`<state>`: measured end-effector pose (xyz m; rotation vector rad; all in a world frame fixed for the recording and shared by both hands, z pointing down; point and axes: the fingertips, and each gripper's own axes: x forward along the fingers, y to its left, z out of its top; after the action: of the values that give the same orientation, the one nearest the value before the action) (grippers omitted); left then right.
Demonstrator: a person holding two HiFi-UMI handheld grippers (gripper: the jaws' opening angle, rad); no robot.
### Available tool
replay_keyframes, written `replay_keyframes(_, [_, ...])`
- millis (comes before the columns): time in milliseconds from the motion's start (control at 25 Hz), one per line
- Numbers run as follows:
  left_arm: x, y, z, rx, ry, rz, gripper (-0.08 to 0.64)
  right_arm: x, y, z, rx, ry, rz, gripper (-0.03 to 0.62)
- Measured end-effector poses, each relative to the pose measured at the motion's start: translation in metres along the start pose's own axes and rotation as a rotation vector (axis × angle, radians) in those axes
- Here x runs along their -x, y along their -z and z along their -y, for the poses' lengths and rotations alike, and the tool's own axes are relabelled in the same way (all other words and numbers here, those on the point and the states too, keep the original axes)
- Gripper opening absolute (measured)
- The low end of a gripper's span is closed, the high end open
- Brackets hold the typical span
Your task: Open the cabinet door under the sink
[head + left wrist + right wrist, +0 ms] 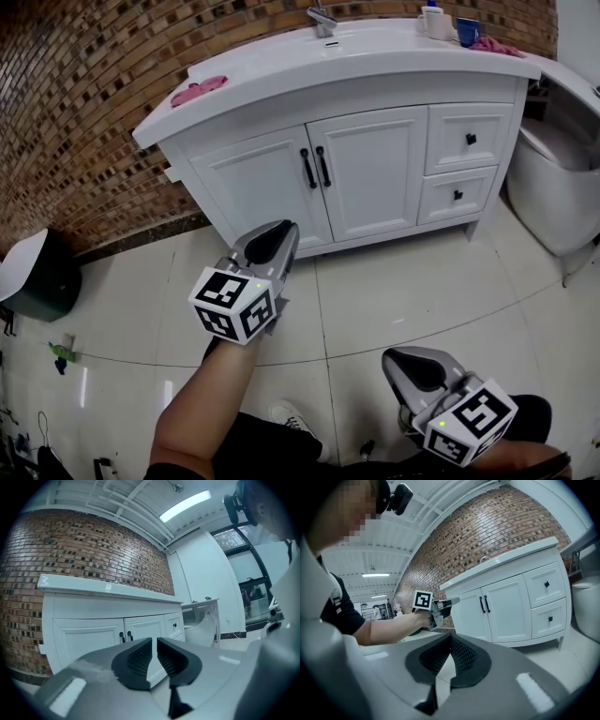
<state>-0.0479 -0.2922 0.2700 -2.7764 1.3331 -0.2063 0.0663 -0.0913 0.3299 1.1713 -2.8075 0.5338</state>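
Note:
The white vanity cabinet (262,187) under the sink has two doors, both closed, with a pair of black handles (315,168) where they meet. My left gripper (281,227) is held up in front of the left door, well short of it. Its jaws stand a narrow gap apart with nothing between them. The left gripper view looks past the left gripper (154,640) at the handles (125,636). My right gripper (394,356) hangs low at the bottom right, shut and empty. From the right gripper (450,636) the doors' handles (484,604) and the left gripper (449,603) show.
Two drawers (469,139) with black knobs sit right of the doors. A toilet (562,178) stands at the right, a dark bin (37,277) at the left by the brick wall. A pink cloth (199,90), tap (323,19) and cups (436,21) are on the counter.

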Motion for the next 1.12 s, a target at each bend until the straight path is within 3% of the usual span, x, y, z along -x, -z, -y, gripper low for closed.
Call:
replay_keyframes(720, [-0.121, 0.041, -0.085, -0.014, -0.104, -0.122, 0.120, 0.006, -0.013, 0.028, -0.010, 0.030, 0.018, 0.008])
replay_keyframes(1120, [-0.162, 0.049, -0.112, 0.023, -0.149, -0.115, 0.129, 0.011, -0.011, 0.049, -0.021, 0.087, 0.014, 0.008])
